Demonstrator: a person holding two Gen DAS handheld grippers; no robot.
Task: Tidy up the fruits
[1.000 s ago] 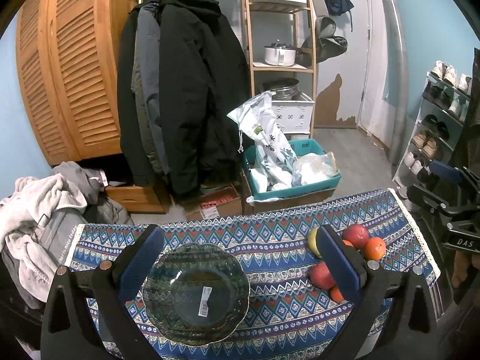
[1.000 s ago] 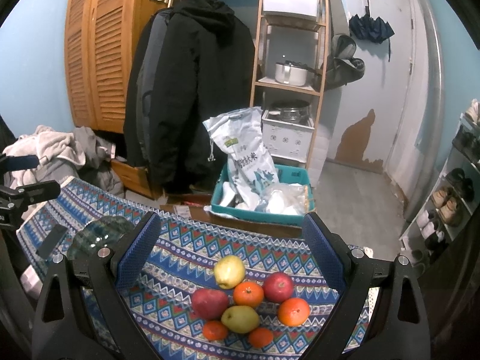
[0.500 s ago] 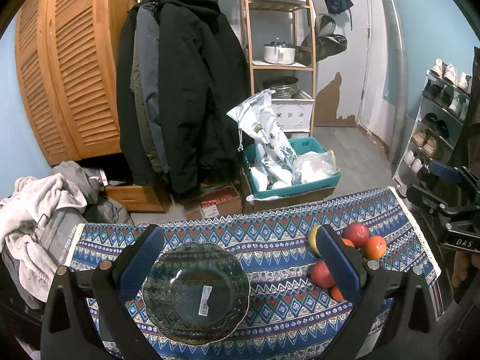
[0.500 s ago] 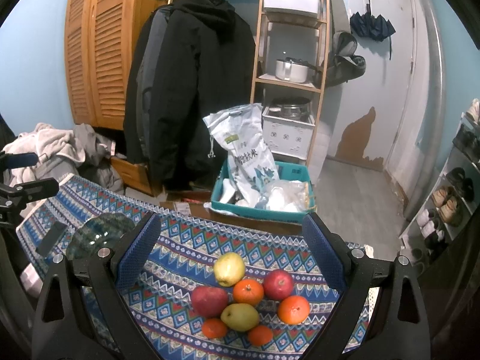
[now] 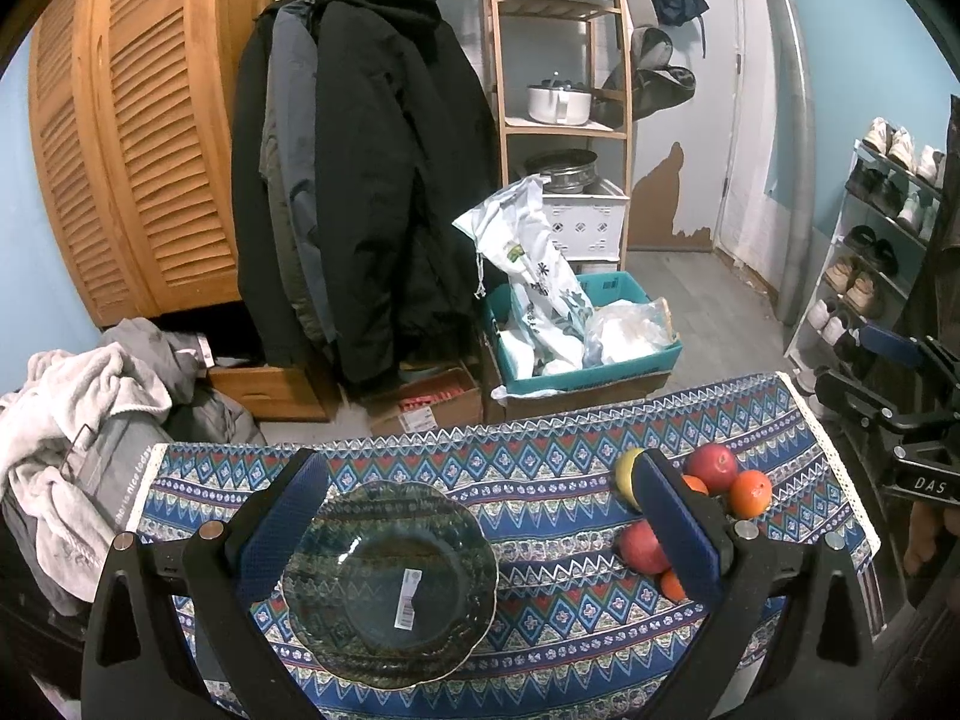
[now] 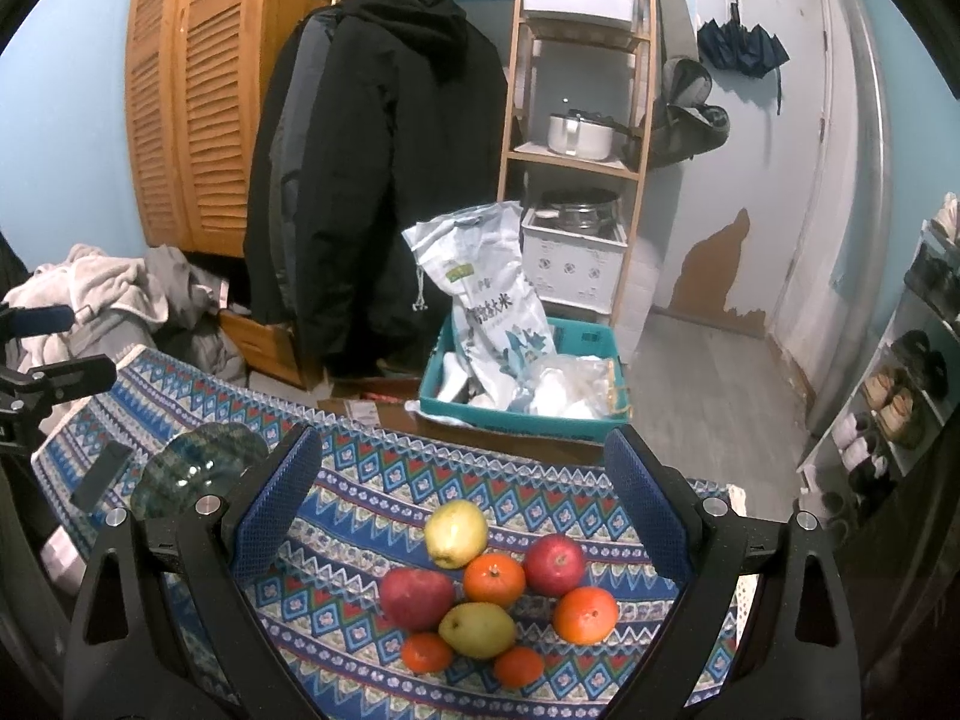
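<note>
The patterned tablecloth (image 5: 540, 480) serves as the landmark here. Off its left edge lies a heap of pale and grey clothes (image 5: 78, 408). On the cloth's left part sits a dark glass plate (image 5: 390, 582) with a white sticker near its middle; it holds no fruit. The left gripper (image 5: 480, 516) hovers over this plate with its 2 blue-padded fingers (image 5: 282, 528) spread wide, released and grasping nothing; the plate shows between them.

On the cloth's right part the fruits form 1 tight cluster, seen best from the right wrist. A yellow-green apple (image 6: 456, 534) lies at the far side of the cluster, a red apple (image 6: 417, 597) at its left, an orange (image 6: 494, 581) in the middle, and a 2nd red apple (image 6: 555, 564) to the right. In front lies a yellow-green pear (image 6: 477, 630), flanked by 2 small tangerines (image 6: 426, 653), with a larger orange (image 6: 585, 615) at the right end. The fruits touch one another. The right gripper (image 6: 462, 504) hangs above the cluster, fingers wide apart, released and empty.

Beyond the cloth's far edge stands a teal crate (image 6: 528, 408) holding a white rice bag (image 6: 486, 306).
</note>
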